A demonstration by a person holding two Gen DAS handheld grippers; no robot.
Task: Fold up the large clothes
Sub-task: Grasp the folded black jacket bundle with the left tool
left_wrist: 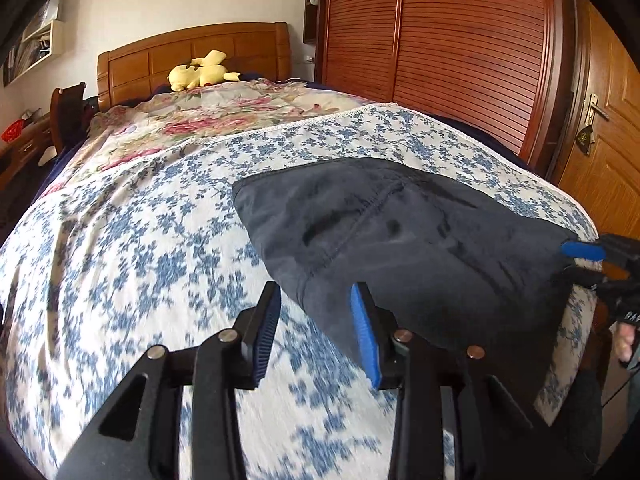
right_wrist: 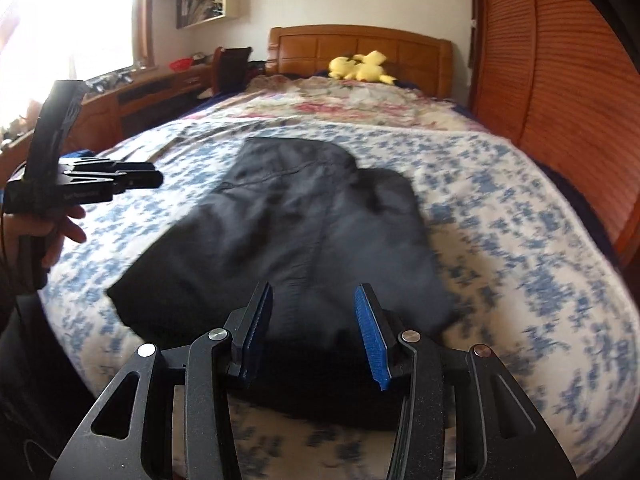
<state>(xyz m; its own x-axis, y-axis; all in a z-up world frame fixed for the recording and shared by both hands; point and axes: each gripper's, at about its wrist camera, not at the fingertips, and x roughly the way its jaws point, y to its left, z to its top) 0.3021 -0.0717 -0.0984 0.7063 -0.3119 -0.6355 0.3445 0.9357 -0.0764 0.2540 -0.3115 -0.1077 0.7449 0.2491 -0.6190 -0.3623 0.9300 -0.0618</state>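
Judging progress: we think the dark garment (right_wrist: pixel 304 232) is already folded into a compact bundle, so most of the folding seems done.
Garment place: it lies on the bed (left_wrist: pixel 120 240), on the blue flowered cover, directly ahead of our right gripper (right_wrist: pixel 316 332) and ahead and to the right of our left gripper (left_wrist: pixel 316 332).
Left gripper: its jaws stand partly apart with nothing between them; only the cover shows in the gap, and the garment's near corner is just beside the right finger.
Right gripper: its jaws are also partly apart and empty; the near edge of the garment lies below and ahead of them, and we cannot tell if the pads touch the cloth.
Right gripper from the left view: it appears at the garment's right corner (left_wrist: pixel 584 252), very close to the cloth, though a grip is not clear there.
Shape of the fold: one seam runs along the top layer, and the far part looks a little uneven.
What is left: in our judgement, perhaps one more fold or some smoothing of the edges.
Background: a yellow plush toy (right_wrist: pixel 362 66) rests far ahead, near the headboard.
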